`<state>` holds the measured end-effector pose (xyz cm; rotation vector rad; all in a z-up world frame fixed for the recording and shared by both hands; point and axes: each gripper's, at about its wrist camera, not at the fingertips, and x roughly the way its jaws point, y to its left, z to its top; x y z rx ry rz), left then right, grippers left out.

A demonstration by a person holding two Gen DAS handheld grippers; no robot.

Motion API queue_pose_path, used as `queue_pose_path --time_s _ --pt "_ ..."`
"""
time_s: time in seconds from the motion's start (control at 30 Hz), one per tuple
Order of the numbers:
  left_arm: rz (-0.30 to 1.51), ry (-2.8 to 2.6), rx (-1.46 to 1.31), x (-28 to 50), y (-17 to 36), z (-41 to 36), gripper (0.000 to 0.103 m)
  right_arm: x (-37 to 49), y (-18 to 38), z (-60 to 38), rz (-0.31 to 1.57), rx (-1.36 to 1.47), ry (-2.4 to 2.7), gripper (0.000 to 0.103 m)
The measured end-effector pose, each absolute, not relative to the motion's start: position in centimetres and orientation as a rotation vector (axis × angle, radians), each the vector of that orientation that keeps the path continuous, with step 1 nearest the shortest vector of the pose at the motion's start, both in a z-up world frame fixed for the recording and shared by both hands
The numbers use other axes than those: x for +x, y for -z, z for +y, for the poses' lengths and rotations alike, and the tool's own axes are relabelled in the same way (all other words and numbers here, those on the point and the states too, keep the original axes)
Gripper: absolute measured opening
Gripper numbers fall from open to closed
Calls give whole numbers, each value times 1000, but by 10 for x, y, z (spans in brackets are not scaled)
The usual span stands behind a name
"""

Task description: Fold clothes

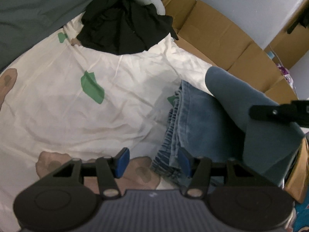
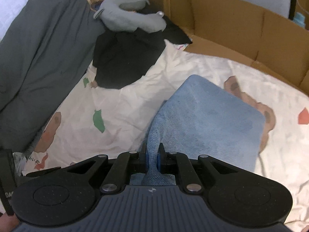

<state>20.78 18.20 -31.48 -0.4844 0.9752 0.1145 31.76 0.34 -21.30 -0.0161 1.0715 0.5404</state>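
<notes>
1. Right gripper [image 2: 152,157]: nearest in its own view, jaws pinched tight on a bunched fold of the jeans [image 2: 208,119], presumably to carry that edge over for the next fold.
2. Left gripper [image 1: 151,161]: jaws about half apart, nothing between the pads; it hovers over the near edge of the denim, one blue pad [image 1: 183,161] just above the frayed hems (likely waiting to pin or take a corner).
3. Jeans: pale blue, partly folded, lying right of centre on the bedsheet [image 1: 63,116], lifted at the gripped end.
4. Bedsheet: cream, printed with green and brown shapes; serves as the folding surface.
5. Black garment [image 1: 125,29]: crumpled, far side, apparently unfolded as yet.
6. Cardboard boxes [image 1: 222,38]: far right, beyond the bed.
</notes>
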Motion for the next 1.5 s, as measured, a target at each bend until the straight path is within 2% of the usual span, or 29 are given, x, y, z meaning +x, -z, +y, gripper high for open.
queue_pose_path --time_s 0.4,0.5,0.53,0.57,0.67,1.07,1.1,1.17,1.2,1.33,1.5 --pt "983 -124 -469 205 308 192 59 304 251 35 1127 -87 -632 8" --pt "977 -129 -459 204 303 195 59 302 262 40 1167 -98 -658 16" --pt "974 -131 -455 204 301 196 58 301 263 40 1184 -88 -674 24" --pt "971 -132 -452 204 298 198 58 301 261 38 1200 -57 -704 28" --pt "960 -110 -440 207 295 197 59 300 251 29 1235 10 -769 32" --pt "1035 37 -516 217 327 165 64 302 248 -52 1208 116 -537 35" --pt "1047 43 -531 216 332 163 62 302 248 -61 1205 133 -498 35" --pt "1065 64 -576 214 342 162 47 300 246 -78 1194 176 -427 35" --pt "1070 78 -609 212 346 163 33 297 243 -84 1177 179 -394 36" --pt "1067 89 -624 208 347 164 22 283 241 -108 1157 251 -301 39" --pt "1038 50 -593 199 331 163 17 270 246 -120 1152 281 -252 39"
